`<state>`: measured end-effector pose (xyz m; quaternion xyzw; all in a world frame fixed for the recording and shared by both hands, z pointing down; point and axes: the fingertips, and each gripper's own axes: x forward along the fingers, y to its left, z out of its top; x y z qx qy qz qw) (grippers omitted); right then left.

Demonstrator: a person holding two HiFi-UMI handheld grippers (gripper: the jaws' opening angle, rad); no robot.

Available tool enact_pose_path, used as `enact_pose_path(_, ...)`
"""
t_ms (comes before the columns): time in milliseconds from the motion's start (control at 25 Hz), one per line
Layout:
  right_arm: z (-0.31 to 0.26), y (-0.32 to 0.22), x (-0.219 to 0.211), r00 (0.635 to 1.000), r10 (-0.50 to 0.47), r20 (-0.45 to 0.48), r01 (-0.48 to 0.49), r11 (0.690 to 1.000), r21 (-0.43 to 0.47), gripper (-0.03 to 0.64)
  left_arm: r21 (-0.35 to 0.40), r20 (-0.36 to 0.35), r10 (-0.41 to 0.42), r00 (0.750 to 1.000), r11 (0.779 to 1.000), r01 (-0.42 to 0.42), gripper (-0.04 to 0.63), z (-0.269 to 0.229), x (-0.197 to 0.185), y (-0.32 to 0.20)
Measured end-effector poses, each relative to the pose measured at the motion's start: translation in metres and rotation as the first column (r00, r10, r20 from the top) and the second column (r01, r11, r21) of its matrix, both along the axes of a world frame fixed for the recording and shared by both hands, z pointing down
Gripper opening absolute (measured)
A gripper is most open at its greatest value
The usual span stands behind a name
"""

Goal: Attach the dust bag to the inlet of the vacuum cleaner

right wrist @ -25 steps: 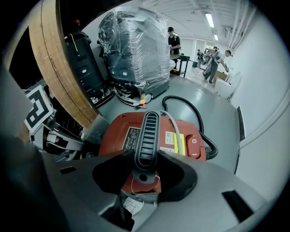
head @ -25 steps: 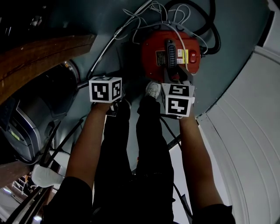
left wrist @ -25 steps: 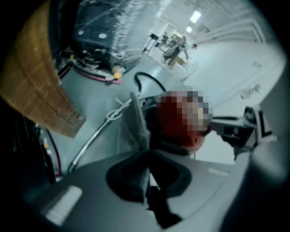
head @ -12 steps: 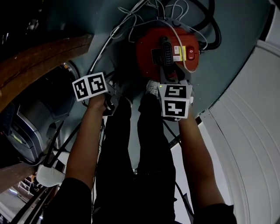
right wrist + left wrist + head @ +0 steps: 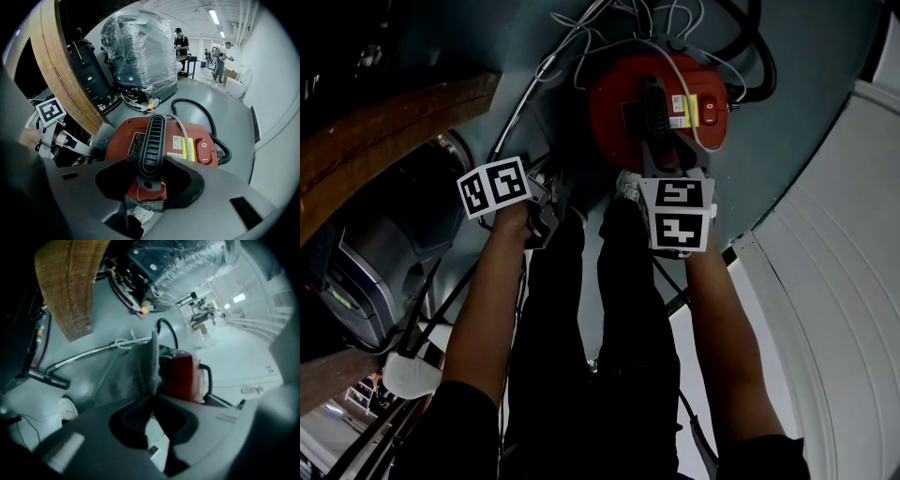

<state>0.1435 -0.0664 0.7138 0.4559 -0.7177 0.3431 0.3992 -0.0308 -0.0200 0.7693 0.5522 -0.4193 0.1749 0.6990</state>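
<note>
— Grey floor (image 5: 806, 84) underfoot, white wall (image 5: 853, 281) along its right edge, and straight to the right tool (image 5: 151, 161): what's it got?
— Jaws spread wide, clamped either side of the black ribbed handle (image 5: 152, 133), pads pressing in on both flanks.
— And that handle runs over the top of the vacuum cleaner (image 5: 623, 112), the red body standing on the floor near the wall-side edge.
— Correct. Red switch (image 5: 203, 150) beside the handle, black hose (image 5: 199, 110) looping off behind it, white cable (image 5: 581, 47) tangled on the floor past it.
— Over to the left tool (image 5: 152, 397).
— Jaws all but pressed together, pinching the thin edge of the dust bag (image 5: 140, 366), grey fabric standing up from the tips.
— Where's that bag against the machine?
— Just beside the red body, on its left flank in the right gripper view. Touching or not, I can't tell.
— Further out?
— Big wooden disc (image 5: 58, 70) looming at the left, a plastic-wrapped stack (image 5: 140, 51) behind the vacuum cleaner, people (image 5: 179, 40) well back across the floor. The person's white shoe (image 5: 628, 190) sits just short of the vacuum cleaner, between the two tools.
</note>
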Motion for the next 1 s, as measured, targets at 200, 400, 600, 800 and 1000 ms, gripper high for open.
enact_pose_path(200, 0.0, 0.0, 0.0, 1.0, 0.0, 0.007, 0.0, 1.0, -0.004, 0.155, 0.036, 0.012, 0.04, 0.999, 0.999, -0.041, 0.026, 0.003, 0.0, -0.004)
enact_pose_path(400, 0.001, 0.0, 0.0, 1.0, 0.001, 0.01, -0.001, 1.0, -0.004, 0.155, 0.034, 0.015, 0.04, 0.999, 0.999, -0.041, 0.023, 0.001, 0.001, -0.002)
enact_pose_path(600, 0.001, 0.0, 0.001, 1.0, 0.003, 0.005, -0.003, 1.0, -0.006, 0.155, 0.037, 0.02, 0.04, 0.999, 0.998, -0.041, 0.02, -0.004, 0.002, 0.007)
enact_pose_path(800, 0.002, 0.001, 0.002, 1.0, 0.001, 0.001, -0.001, 1.0, -0.008, 0.155, -0.009, -0.051, -0.098, 0.994, 0.995, 0.098, 0.021, -0.002, 0.003, 0.01)
enact_pose_path(1000, 0.003, 0.0, 0.001, 1.0, 0.005, 0.005, -0.005, 1.0, -0.015, 0.155, -0.15, -0.201, -0.356, 0.913, 0.932, 0.33, 0.011, 0.001, 0.003, -0.002)
